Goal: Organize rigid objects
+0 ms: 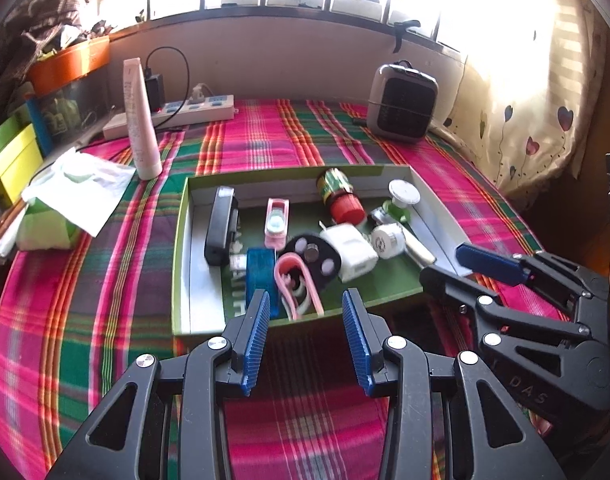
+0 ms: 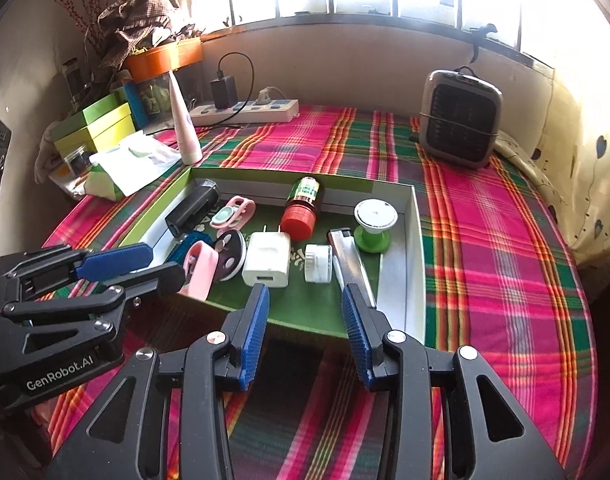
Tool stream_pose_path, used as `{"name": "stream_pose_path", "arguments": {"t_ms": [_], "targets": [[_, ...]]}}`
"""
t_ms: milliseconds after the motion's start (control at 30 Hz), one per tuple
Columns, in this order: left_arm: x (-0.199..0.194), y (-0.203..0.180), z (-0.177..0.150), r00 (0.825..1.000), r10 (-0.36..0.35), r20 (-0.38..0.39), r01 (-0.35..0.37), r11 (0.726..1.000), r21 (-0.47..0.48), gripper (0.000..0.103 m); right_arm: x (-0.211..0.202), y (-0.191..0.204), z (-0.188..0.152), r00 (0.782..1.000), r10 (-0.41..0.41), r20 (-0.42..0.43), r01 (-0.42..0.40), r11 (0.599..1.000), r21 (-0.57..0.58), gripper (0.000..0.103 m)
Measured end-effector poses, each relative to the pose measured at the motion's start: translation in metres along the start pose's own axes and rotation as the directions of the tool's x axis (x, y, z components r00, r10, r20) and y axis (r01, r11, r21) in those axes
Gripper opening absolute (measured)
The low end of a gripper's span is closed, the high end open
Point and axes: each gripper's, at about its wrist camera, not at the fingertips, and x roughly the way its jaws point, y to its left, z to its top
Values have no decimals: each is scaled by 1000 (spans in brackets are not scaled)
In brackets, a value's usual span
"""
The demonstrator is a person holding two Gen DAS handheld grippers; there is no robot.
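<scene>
The shallow green tray (image 2: 415,248) lay on the plaid cloth (image 2: 485,240) and served as the collecting place; inside it sat the white charger (image 2: 267,258) near the middle, the red-capped bottle (image 2: 303,210) behind it, the black case (image 2: 193,206) at the tray's left wall, a pink clip (image 2: 233,210), a white jar (image 2: 319,263), a lighter (image 2: 351,264) and a green spool (image 2: 373,222) toward its right wall; the gathering looked largely done, though a pink tube (image 2: 183,120) stood outside, behind the tray's left corner. The left gripper (image 1: 305,312) hovered at the tray's near edge, jaws partly apart, holding nothing; the right gripper (image 2: 305,308) likewise, empty.
</scene>
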Motion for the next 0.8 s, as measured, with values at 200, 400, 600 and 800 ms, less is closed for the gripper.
{"name": "stream_pose_path", "arguments": {"t_ms": [200,400,600,800], "targets": [[-6,0,-22,1000,23,-20,-24,1000,-17,39,-6,5,-18,1000,-17,-27,17,1000,6,52],[-6,1,-44,997,47,-58,-49,998,-39,39,-2,2,-37,997,-14,-81,18,999,47,53],[-4,3,-56,994,81,-79,-86,995,-52,39,-1,2,-47,994,-34,-108,39,998,50,53],[-5,3,-59,992,103,-71,-106,993,-47,40,-2,1,-54,990,-68,-124,76,996,54,53]]}}
